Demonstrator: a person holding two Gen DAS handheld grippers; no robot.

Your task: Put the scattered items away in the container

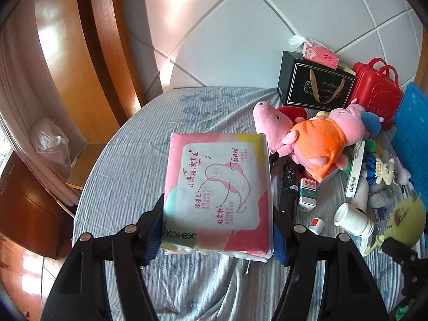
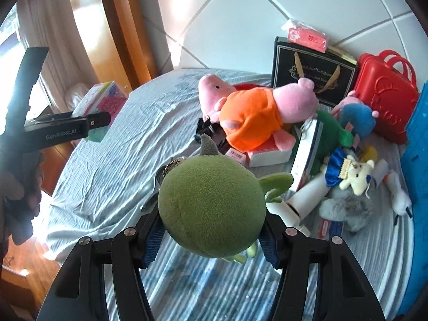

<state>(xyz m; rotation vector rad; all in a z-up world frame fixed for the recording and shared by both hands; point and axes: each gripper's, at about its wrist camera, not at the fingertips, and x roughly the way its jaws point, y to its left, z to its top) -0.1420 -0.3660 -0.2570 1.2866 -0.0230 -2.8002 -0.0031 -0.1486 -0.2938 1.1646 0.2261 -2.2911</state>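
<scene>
Bedsheet (image 1: 128,176) clutter: left claw (image 1: 216,230) pinches pad pack (image 1: 218,192), right claw (image 2: 211,236) green plush (image 2: 211,206).

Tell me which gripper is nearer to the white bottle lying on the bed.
Right. The right gripper, clamped on the green plush, sits right beside the white bottle. The left gripper, holding the pad pack, is farther off to its left.

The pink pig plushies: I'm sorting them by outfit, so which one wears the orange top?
The big pig plush lying across the top of the pile wears orange. The pig under it shows red, and the small pig by the red case wears blue.
</scene>
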